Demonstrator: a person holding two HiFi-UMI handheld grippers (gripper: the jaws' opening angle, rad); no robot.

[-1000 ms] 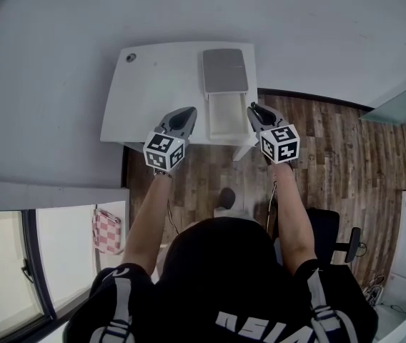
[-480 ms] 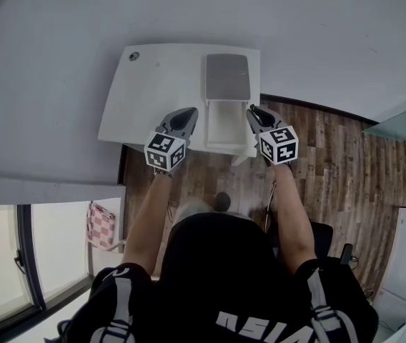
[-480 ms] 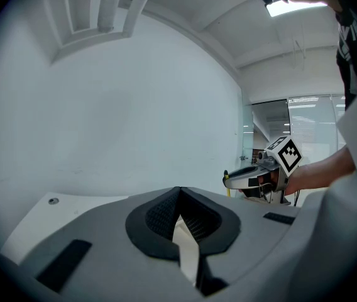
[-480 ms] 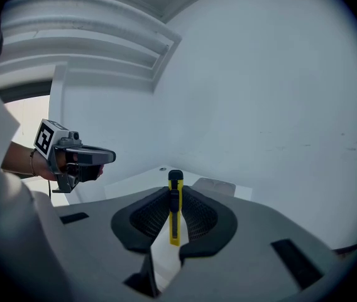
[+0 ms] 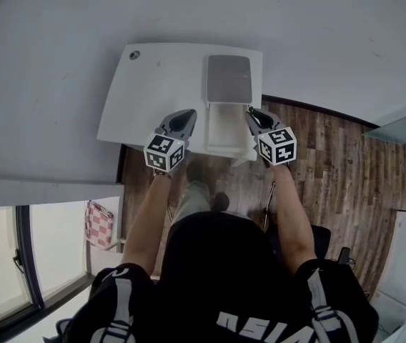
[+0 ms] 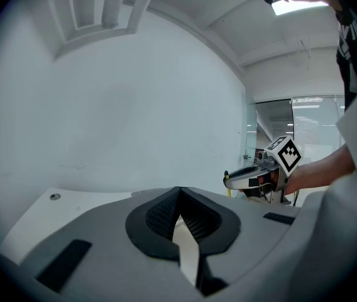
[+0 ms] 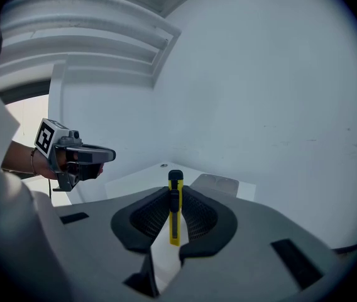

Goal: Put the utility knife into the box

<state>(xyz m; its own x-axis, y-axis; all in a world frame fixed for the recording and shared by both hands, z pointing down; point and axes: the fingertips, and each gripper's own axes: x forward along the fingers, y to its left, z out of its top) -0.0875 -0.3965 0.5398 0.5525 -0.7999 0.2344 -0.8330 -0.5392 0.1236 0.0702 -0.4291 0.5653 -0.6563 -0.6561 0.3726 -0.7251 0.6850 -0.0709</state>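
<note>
Right hand-held gripper is clamped on the utility knife, its ribbed black pads pressing on the knife's two sides. That knife is a slim yellow bar with a black slider along its upper half and a black cap at the far end. It lies lengthwise along the jaws, and the capped end reaches just past the jaw tips. It is therefore in the gripper and not in the box.

From the head view, the box sits on the white tabletop near its right side, open, its pale inside showing and its grey lid laid back on the far side. Held just beside the box's right wall, close to the tabletop's near edge, the right gripper has its jaws angled forward and a little inward. The person's right forearm stretches straight out behind it.

Left hand-held gripper has its jaws closed tip to tip with nothing between them. It is at the box's left side, over the near edge of the tabletop, with the left forearm extended likewise. Each gripper's marker cube faces up toward the head camera
</note>
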